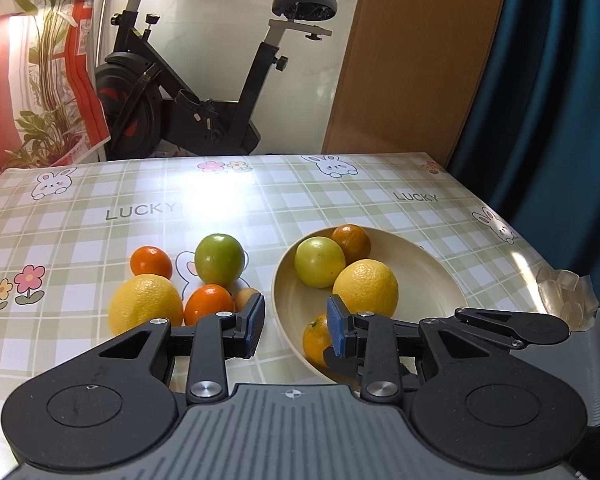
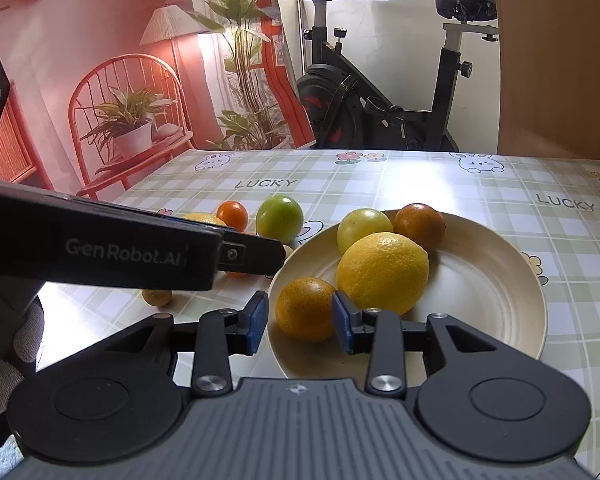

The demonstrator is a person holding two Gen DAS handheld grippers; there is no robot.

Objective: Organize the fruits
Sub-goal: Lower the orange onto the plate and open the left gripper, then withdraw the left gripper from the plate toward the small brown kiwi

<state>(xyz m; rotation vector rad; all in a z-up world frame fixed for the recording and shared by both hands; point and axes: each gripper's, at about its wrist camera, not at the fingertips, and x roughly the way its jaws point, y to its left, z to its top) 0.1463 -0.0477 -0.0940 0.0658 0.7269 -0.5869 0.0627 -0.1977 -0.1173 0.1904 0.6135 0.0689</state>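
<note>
A cream plate (image 1: pixel 440 280) holds a lemon (image 1: pixel 366 288), a yellow-green fruit (image 1: pixel 319 262), a dark orange (image 1: pixel 352 242) and an orange (image 1: pixel 316 340) near its front rim. Left of the plate on the table lie a lemon (image 1: pixel 145 309), two small oranges (image 1: pixel 151 262) (image 1: pixel 208 304), a green fruit (image 1: pixel 219 259) and a small tan fruit (image 1: pixel 246 298). My left gripper (image 1: pixel 296 324) hovers over the plate's left rim, open and empty. My right gripper (image 2: pixel 300 320) stands open just short of the front orange (image 2: pixel 304 308), pads off it.
The checked tablecloth (image 1: pixel 140 208) covers the table, whose far edge borders an exercise bike (image 1: pixel 188 80). A wooden panel (image 1: pixel 412 60) and a blue curtain (image 1: pixel 560 100) stand at the right. In the right wrist view the left gripper (image 2: pixel 276 254) crosses from the left above a small yellow fruit (image 2: pixel 156 296).
</note>
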